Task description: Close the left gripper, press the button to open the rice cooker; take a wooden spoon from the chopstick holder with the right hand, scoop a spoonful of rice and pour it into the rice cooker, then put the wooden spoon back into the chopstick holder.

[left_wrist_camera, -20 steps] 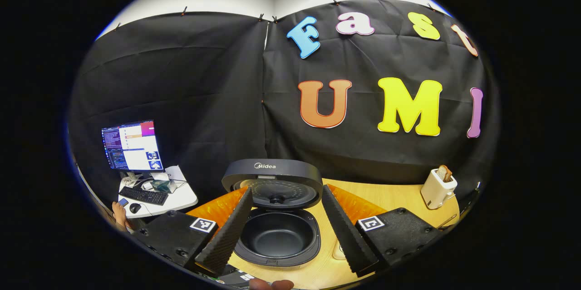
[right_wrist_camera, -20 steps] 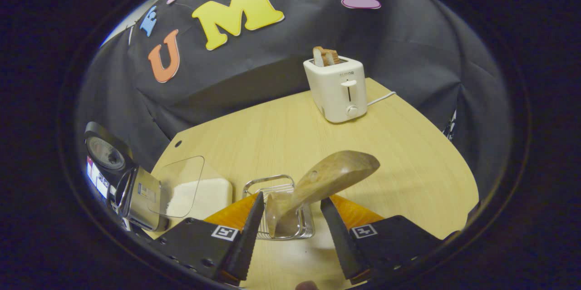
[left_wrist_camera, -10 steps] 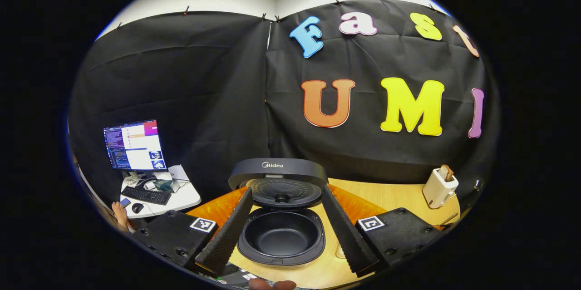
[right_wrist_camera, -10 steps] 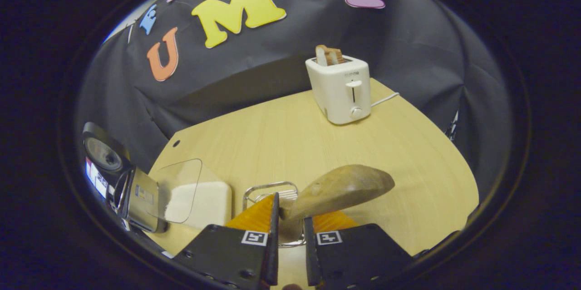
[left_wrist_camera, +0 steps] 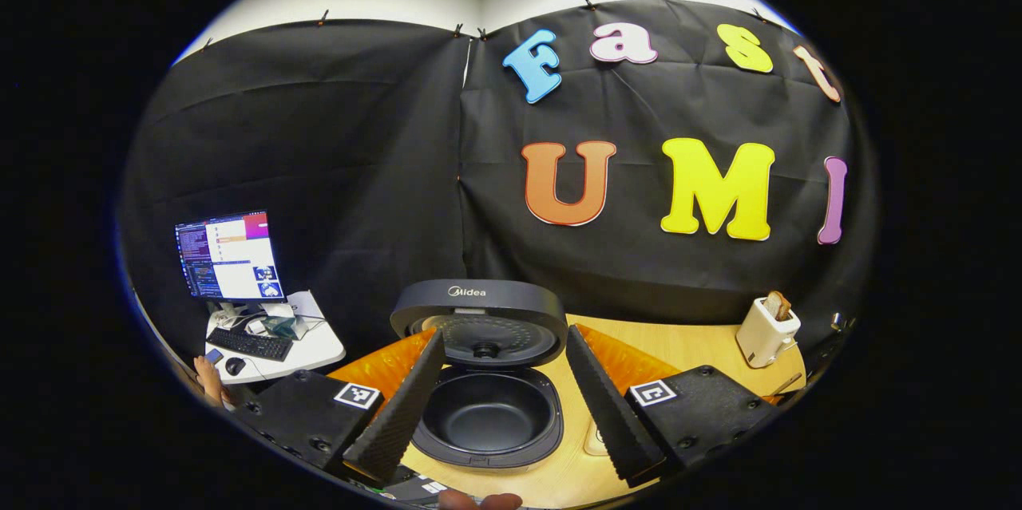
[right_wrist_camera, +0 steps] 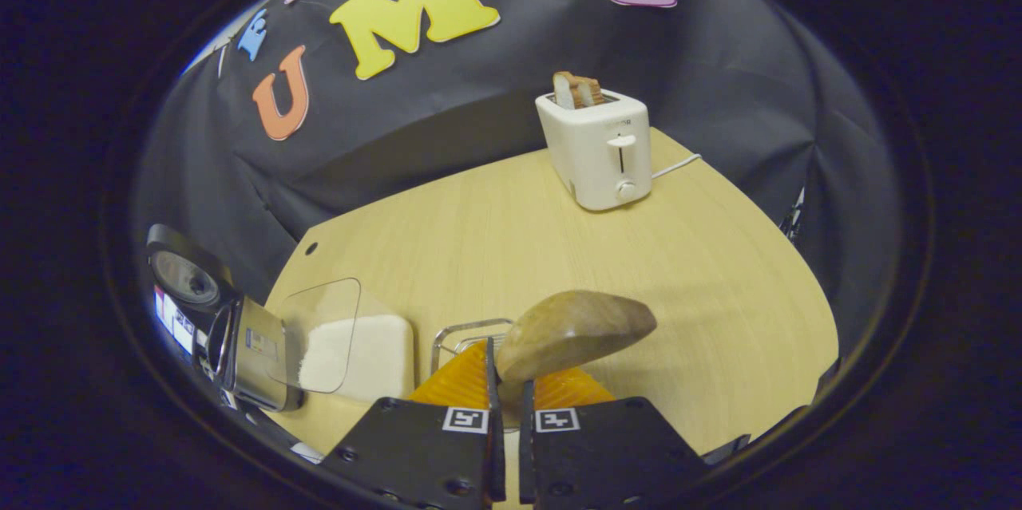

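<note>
Right claw: fingers clamped on spoon handle; bowel end sticks out fwd, just above claw. Holder directly ahead, behind spoon, on desk. Left claw: fingers apart, cooker between them, lid up.

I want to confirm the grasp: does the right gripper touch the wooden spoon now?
Touching. In the right gripper view the right gripper has both fingers pressed on the wooden spoon at its neck.
</note>
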The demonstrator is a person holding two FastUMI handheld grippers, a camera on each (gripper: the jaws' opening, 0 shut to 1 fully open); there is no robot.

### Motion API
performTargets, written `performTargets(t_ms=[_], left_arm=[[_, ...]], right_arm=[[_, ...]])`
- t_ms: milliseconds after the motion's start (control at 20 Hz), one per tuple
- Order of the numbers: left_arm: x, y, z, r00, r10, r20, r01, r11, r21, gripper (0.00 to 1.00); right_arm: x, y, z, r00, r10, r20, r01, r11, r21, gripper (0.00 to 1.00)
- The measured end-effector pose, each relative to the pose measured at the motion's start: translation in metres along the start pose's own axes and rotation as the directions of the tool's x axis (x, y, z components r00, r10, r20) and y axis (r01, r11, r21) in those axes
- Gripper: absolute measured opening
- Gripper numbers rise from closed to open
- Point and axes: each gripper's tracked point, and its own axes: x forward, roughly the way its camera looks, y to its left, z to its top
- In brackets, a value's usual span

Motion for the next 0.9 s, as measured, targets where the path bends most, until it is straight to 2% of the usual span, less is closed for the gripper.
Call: performTargets(t_ms=[50, 100, 200, 400, 600, 650, 900], left_arm=[[0.000, 0.001, -0.001, 1.000, 0.000, 0.001, 0.000, 1.000, 0.001, 0.98], [0.001, 0.001, -0.003, 1.000, -0.001, -0.001, 0.001, 1.000, 0.002, 1.00], [0.001, 0.001, -0.006, 1.000, -0.004, -0.002, 0.004, 1.000, -0.004, 0.98], [0.006, 0.005, -0.005, 1.000, 0.001, 0.010, -0.001, 1.000, -0.026, 1.00], [0.010, 0.011, -0.007, 1.000, 0.001, 0.029, -0.001, 1.000, -0.016, 0.98], [0.012, 0.012, -0.007, 1.000, 0.001, 0.032, 0.000, 1.000, -0.015, 1.00], [0.014, 0.022, -0.013, 0.999, -0.005, 0.039, 0.006, 0.999, -0.031, 0.98]], right_arm=[[-0.009, 0.000, 0.005, 1.000, -0.015, 0.025, 0.016, 0.999, -0.033, 0.00], [-0.010, -0.001, 0.012, 0.998, -0.024, 0.051, 0.028, 0.996, -0.080, 0.00], [-0.013, 0.004, 0.019, 0.998, -0.010, 0.066, 0.019, 0.992, -0.129, 0.00], [-0.028, 0.008, 0.035, 0.997, -0.004, 0.079, 0.016, 0.988, -0.155, 0.00], [-0.048, 0.010, 0.056, 0.995, -0.009, 0.103, 0.026, 0.986, -0.163, 0.00], [-0.053, 0.012, 0.062, 0.994, -0.012, 0.112, 0.032, 0.984, -0.173, 0.00], [-0.071, 0.041, 0.085, 0.992, 0.008, 0.130, 0.017, 0.981, -0.192, 0.00]])
